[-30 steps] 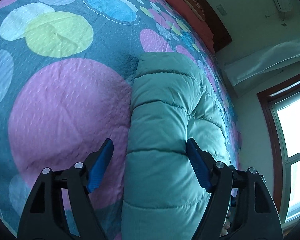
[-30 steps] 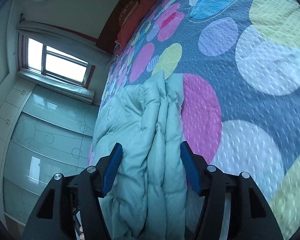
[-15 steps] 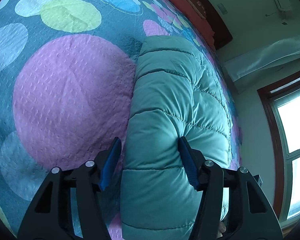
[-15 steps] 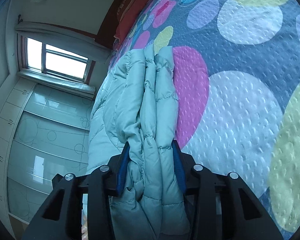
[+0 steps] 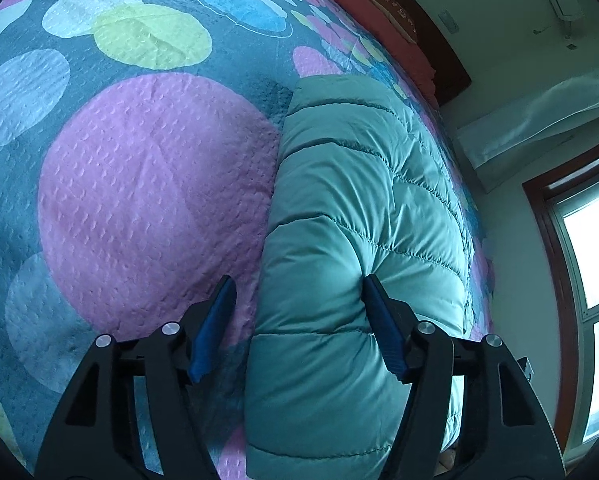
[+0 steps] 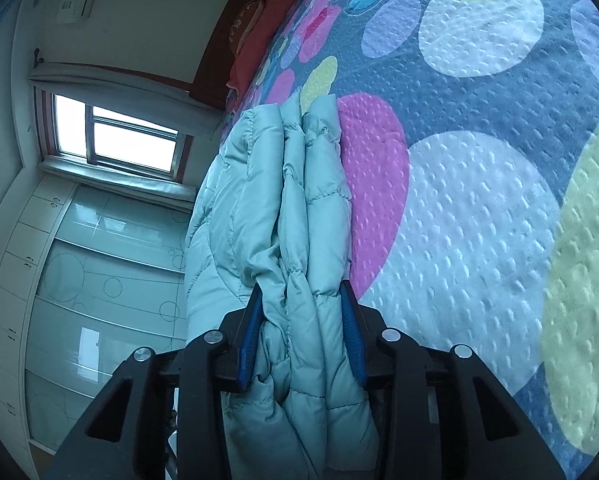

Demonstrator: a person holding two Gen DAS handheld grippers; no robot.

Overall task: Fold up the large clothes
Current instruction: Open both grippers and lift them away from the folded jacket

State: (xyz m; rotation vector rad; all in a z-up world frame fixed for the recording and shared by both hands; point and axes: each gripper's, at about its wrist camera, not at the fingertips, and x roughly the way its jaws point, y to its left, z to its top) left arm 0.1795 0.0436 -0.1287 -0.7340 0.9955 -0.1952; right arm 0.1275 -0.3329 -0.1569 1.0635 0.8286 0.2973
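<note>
the right gripper (image 6: 301, 300) has closed, jaws now pinching the layered edge of the puffer jacket (image 6: 295, 216) on the bedspread (image 6: 479, 200); the left gripper (image 5: 297, 284), jaws still spread, straddles the jacket's fold, so lifting probably waits.

Right tongs (image 6: 301, 300) clamp the bunched teal jacket (image 6: 283, 208) on the bedspread (image 6: 479, 216).

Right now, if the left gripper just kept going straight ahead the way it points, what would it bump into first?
Most likely the puffy green jacket. The left gripper is open, and the jacket's folded edge already lies between its fingers, one blue pad against the fabric. Beyond it lies the spotted bedspread, though depth is hard to judge.
</note>
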